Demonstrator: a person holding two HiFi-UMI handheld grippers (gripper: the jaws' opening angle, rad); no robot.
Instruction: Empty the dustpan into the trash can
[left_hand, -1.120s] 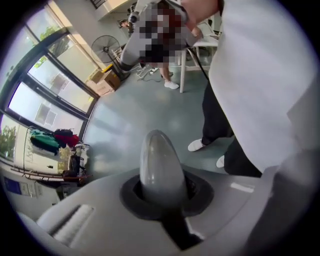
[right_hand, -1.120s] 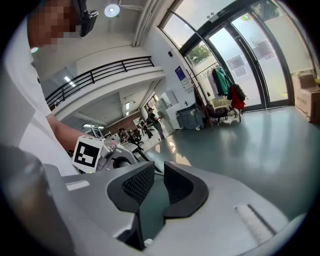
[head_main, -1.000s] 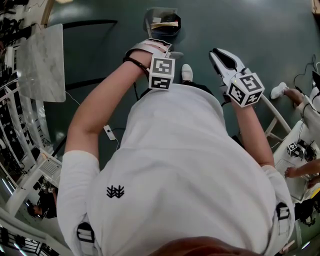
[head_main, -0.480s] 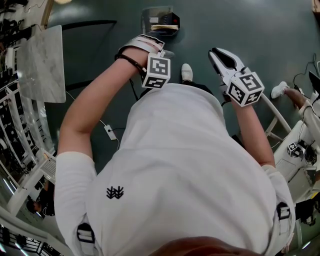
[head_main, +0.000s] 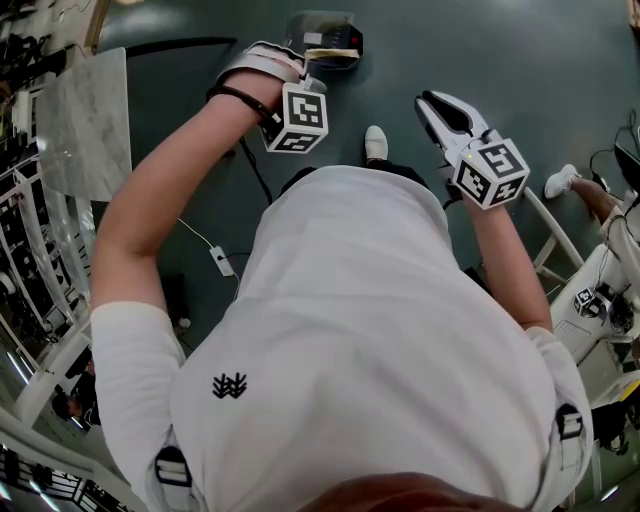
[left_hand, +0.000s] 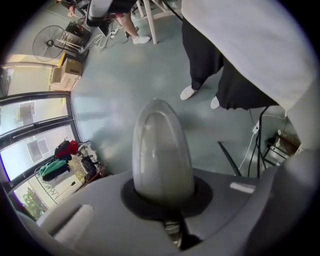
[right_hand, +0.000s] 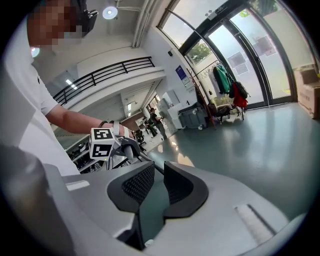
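At the far left, the left gripper (head_main: 288, 70) has its jaws clamped on the grey rounded handle (left_hand: 161, 150) of the dustpan (head_main: 322, 40). The dustpan sits just beyond the gripper at the far edge of the scene, above the dark floor (head_main: 560, 60), with scraps of paper (head_main: 330, 52) inside. To the right, past the person's white shoe (head_main: 375, 144), the right gripper (head_main: 434, 106) is well apart from the dustpan, its jaws a narrow way open with nothing between them.
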